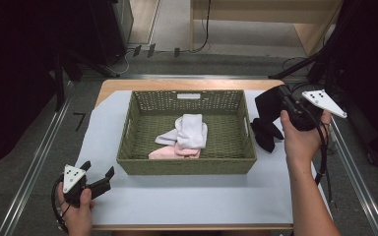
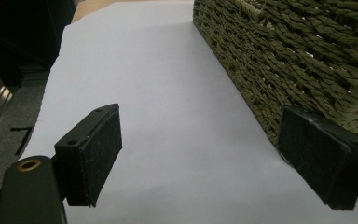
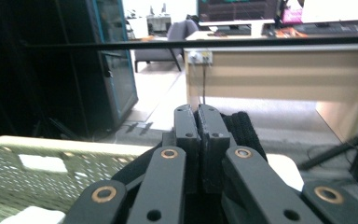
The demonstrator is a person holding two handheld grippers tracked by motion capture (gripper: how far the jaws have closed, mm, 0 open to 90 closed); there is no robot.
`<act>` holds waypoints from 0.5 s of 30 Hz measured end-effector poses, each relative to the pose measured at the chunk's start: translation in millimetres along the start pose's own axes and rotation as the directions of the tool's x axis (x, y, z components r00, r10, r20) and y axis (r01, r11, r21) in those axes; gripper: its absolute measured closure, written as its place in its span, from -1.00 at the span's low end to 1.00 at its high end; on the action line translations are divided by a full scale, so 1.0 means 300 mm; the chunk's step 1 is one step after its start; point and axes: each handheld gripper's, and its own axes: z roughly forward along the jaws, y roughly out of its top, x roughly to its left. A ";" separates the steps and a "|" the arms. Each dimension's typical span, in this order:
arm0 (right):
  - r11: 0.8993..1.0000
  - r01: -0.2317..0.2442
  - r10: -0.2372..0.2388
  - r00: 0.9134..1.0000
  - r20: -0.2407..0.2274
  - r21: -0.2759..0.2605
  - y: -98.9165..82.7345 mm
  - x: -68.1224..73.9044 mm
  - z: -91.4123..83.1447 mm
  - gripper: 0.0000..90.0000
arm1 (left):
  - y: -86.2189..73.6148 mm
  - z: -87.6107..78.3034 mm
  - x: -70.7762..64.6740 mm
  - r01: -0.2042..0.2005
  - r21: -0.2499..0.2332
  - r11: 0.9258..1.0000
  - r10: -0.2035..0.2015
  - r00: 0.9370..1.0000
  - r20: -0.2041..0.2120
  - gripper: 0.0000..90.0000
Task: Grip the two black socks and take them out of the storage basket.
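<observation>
Black sock [image 1: 267,118], soft knit fabric, hangs limp from your right gripper [image 1: 281,100] just beyond the right end of the basket, above the table's right edge. It looks light and floppy, so expect it to swing and drape rather than keep a shape; the pinch sits near the upper bunch of cloth, and that seems the sound place to hold, since the loose tail trails down toward the sheet.

Nearest you, your left gripper [image 1: 98,178] rests at the table's front left corner with its jaws spread wide and nothing between them; in the left gripper view the two felt-faced pads [image 2: 98,154] frame bare pale sheet [image 2: 168,116], with the basket's woven wall close to the right pad.

Farther in, the olive woven basket [image 1: 186,166] is rectangular, stiff-sided and rough in texture. Inside it lie a white sock [image 1: 192,130] and a pink sock [image 1: 174,152], both crumpled and overlapping near the middle.

At the far right, your right gripper's jaws are clamped tight on the dark ribbed knit [image 3: 244,128], as the right gripper view shows.
</observation>
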 end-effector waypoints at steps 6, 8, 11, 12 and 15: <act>0.998 0.007 -0.009 1.000 0.030 0.065 -0.093 -0.043 0.009 0.97 | 0.000 -0.001 0.000 0.001 -0.002 1.000 -0.001 1.000 0.001 -0.66; 0.996 0.006 -0.009 0.999 0.035 0.085 -0.124 -0.050 0.013 0.96 | -0.001 -0.001 0.001 0.002 -0.005 1.000 -0.002 1.000 0.001 -0.66; 0.994 0.000 -0.005 0.999 0.043 0.113 -0.166 -0.058 0.018 0.96 | -0.001 -0.001 0.000 0.002 -0.006 1.000 -0.002 1.000 0.001 -0.66; 0.993 0.001 -0.006 0.999 0.044 0.118 -0.173 -0.059 0.018 0.96 | -0.001 -0.001 0.000 0.002 -0.006 1.000 -0.002 1.000 0.001 -0.66; 0.992 0.002 -0.009 0.999 0.054 0.125 -0.186 -0.061 0.019 0.92 | -0.001 -0.001 0.001 0.003 -0.006 1.000 -0.003 1.000 0.002 -0.66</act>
